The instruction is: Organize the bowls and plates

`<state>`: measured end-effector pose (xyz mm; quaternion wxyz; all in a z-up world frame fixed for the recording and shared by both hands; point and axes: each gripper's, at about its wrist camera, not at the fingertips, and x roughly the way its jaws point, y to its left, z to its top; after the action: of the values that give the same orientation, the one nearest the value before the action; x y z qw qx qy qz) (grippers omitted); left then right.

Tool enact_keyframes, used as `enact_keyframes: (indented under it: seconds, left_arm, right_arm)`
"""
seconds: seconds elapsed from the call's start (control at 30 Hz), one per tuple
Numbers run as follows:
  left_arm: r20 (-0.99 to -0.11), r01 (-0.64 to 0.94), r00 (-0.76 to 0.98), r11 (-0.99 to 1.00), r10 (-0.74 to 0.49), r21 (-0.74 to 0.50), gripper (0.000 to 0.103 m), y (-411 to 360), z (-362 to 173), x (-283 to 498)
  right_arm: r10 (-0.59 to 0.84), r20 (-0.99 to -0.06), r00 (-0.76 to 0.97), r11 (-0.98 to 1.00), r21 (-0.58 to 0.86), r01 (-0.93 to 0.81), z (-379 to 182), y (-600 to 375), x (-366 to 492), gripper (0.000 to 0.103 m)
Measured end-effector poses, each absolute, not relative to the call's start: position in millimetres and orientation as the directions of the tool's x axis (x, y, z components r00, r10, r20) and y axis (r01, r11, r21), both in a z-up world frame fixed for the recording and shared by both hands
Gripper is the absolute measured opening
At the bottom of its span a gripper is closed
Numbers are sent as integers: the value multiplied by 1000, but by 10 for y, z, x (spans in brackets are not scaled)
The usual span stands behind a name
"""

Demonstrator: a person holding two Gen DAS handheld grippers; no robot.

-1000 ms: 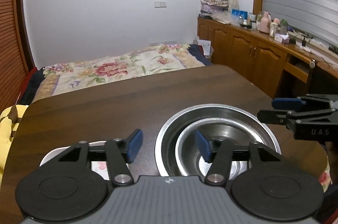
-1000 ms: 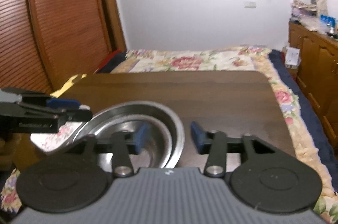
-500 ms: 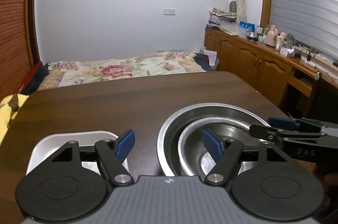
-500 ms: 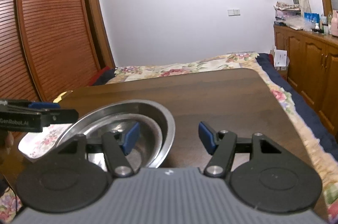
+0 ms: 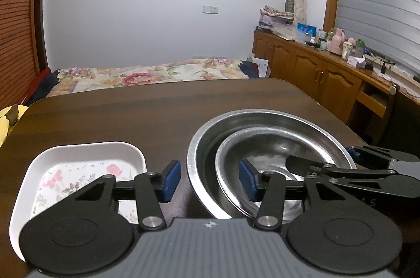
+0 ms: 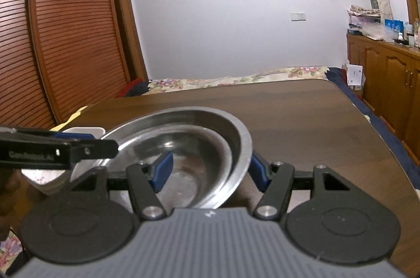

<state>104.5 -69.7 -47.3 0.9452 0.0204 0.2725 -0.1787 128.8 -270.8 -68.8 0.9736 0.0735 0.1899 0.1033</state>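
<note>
A small steel bowl (image 5: 265,146) sits nested in a large steel bowl (image 5: 252,118) on the dark wooden table (image 5: 147,107). A white square plate (image 5: 78,165) with a flower print lies left of them. My left gripper (image 5: 210,179) is open, its fingers either side of the large bowl's left rim. My right gripper (image 6: 211,167) is open, its fingers either side of the right rim of the large bowl (image 6: 236,131), with the small bowl (image 6: 194,146) inside. The plate (image 6: 86,131) shows behind the left gripper there.
A bed with a flowered cover (image 5: 147,76) lies beyond the table's far edge. Wooden cabinets (image 5: 328,78) with bottles run along the right wall. A slatted wooden door (image 6: 65,28) stands at the left.
Both grippers have dropped lower and moved in toward the bowls. The right gripper now straddles the large bowl's right rim; the left now straddles its left rim.
</note>
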Motion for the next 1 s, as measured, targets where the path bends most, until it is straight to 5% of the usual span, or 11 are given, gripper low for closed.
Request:
enact_keyframes:
  seconds: [0.27, 0.7, 1.0]
  left_arm:
    - [-533, 343, 782, 937, -322, -63, 39, -705, -536, 1067]
    - [-534, 342, 786, 939, -311, -43, 33, -743, -564, 1065]
    - [-508, 367, 793, 929, -337, -43, 32, -788, -390, 1003]
  right_arm:
    - [211, -360, 909, 973, 170, -159, -683, -2663, 1272, 62]
    - [214, -417, 883, 970, 199, -141, -712, -2634, 1347, 34]
    - [199, -377, 905, 965, 234, -114, -648, -2710, 1269, 29]
